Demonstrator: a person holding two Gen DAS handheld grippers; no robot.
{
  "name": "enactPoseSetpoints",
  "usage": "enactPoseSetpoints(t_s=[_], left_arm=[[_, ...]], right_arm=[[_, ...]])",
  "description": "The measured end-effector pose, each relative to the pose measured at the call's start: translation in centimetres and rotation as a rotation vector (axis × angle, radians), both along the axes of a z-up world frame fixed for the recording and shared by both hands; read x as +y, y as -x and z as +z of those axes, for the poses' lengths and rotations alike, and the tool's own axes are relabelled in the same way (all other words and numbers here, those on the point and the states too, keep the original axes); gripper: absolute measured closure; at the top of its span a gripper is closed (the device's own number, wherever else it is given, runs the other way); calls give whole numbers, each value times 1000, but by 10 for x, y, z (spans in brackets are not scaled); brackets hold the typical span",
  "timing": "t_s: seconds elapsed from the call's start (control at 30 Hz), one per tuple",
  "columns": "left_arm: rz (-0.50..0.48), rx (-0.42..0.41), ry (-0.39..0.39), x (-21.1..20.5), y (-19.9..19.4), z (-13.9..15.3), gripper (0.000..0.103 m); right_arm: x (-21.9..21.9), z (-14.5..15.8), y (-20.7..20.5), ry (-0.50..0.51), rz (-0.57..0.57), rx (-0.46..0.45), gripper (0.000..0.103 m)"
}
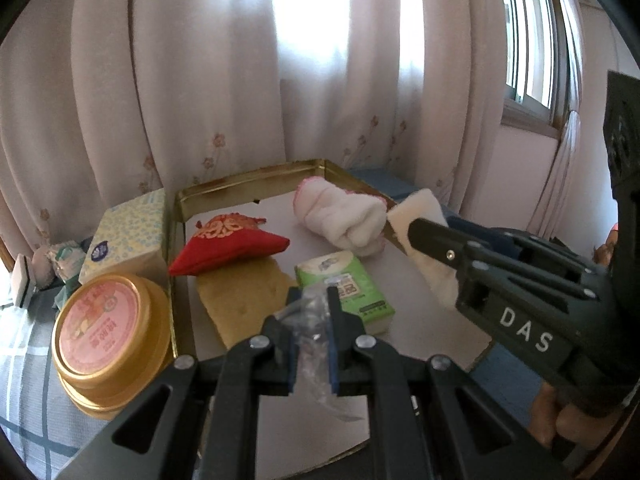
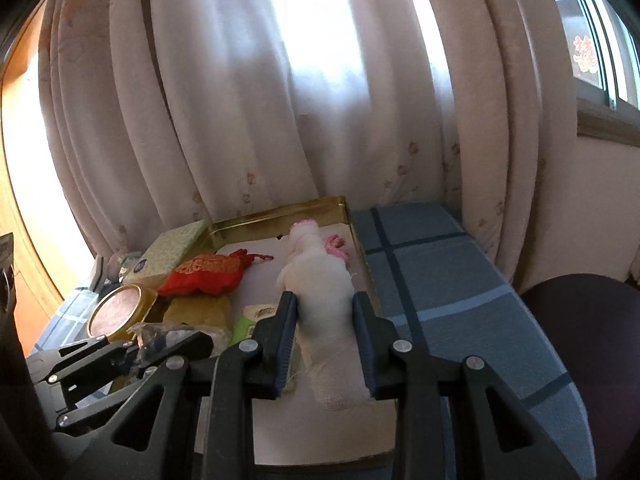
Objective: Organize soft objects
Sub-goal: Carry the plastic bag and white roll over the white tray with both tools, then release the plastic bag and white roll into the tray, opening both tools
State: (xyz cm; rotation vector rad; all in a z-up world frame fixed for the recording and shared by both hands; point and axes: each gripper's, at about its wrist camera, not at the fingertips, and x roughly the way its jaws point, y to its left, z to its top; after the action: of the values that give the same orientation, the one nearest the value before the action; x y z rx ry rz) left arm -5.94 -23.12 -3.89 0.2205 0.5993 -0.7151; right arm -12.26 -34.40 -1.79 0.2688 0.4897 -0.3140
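A gold tin tray [image 1: 256, 178] holds a red embroidered pouch [image 1: 230, 246], a yellow sponge [image 1: 244, 300], a green tissue pack [image 1: 348, 288] and a rolled white-and-pink cloth [image 1: 344, 216]. My left gripper [image 1: 314, 308] is shut on a clear crinkled plastic wrapper [image 1: 310, 332] above the tray's front. My right gripper [image 2: 325, 300] is shut on a white folded cloth [image 2: 326, 320] over the tray's right side; in the left wrist view the same cloth [image 1: 420, 210] sits beside the rolled cloth. The tray also shows in the right wrist view [image 2: 280, 210].
A round gold tin with a pink lid [image 1: 104, 328] and a patterned tissue box [image 1: 128, 236] stand left of the tray. Small wrapped items [image 1: 60, 260] lie further left. A blue plaid cover [image 2: 448, 280] spreads to the right, with a dark chair [image 2: 588, 340] beyond. Curtains hang behind.
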Motion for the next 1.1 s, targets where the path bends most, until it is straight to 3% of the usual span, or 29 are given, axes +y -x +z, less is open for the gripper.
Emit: enactPoseSetpoints(t_s=[0.7, 1.1], left_arm=[[58, 25, -47, -13, -24, 4, 94], [129, 39, -134, -20, -44, 0, 94]], right_arm=[[1, -5, -11, -7, -4, 39, 72], [-8, -7, -35, -15, 13, 105, 72]])
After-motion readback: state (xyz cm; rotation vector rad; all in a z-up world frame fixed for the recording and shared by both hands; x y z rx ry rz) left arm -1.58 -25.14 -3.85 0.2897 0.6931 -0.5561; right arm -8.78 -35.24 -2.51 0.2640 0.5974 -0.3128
